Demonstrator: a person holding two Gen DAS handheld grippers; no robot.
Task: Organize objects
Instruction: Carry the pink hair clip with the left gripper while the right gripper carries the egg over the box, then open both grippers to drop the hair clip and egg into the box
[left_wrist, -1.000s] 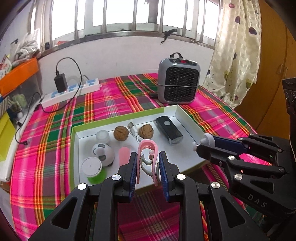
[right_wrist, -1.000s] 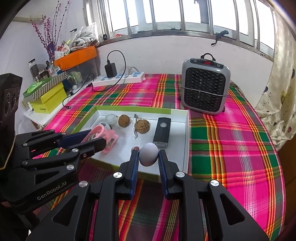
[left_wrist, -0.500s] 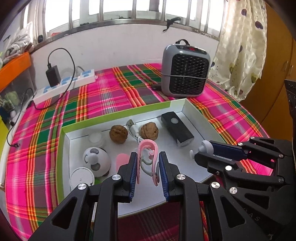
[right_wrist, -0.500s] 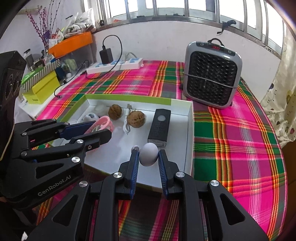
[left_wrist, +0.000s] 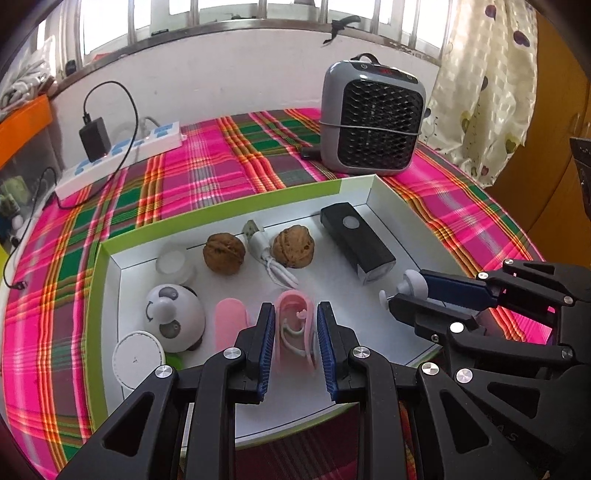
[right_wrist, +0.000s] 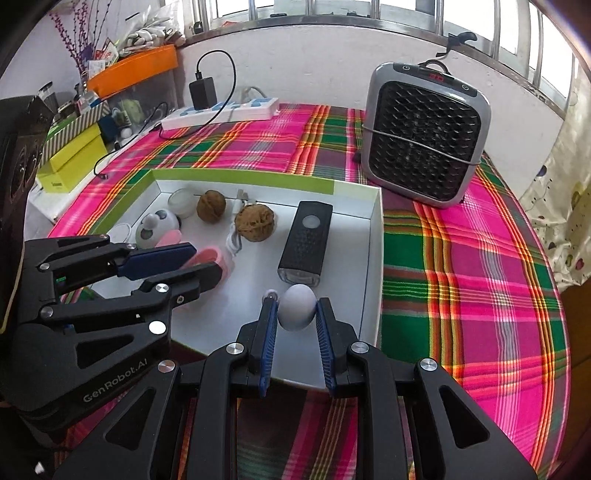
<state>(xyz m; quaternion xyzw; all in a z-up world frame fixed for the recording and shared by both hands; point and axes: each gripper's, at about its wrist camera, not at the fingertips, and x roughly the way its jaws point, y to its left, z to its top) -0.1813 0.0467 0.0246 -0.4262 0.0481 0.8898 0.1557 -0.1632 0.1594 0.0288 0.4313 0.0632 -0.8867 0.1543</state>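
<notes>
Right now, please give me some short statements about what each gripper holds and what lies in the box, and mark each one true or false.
1. The left gripper holds a pink clip. True.
2. The right gripper is empty. False: it grips a white egg-shaped object.
3. Two walnuts lie in the box. True.
4. The black flashlight lies outside the box. False: it lies inside.
5. The heater stands inside the box. False: it stands behind it.

Pink clip (left_wrist: 295, 332) upright between left gripper (left_wrist: 294, 332) pads, over white tray (left_wrist: 384, 192). Pale egg (right_wrist: 297, 307) pinched by right gripper (right_wrist: 294, 325), above tray's near edge.
</notes>
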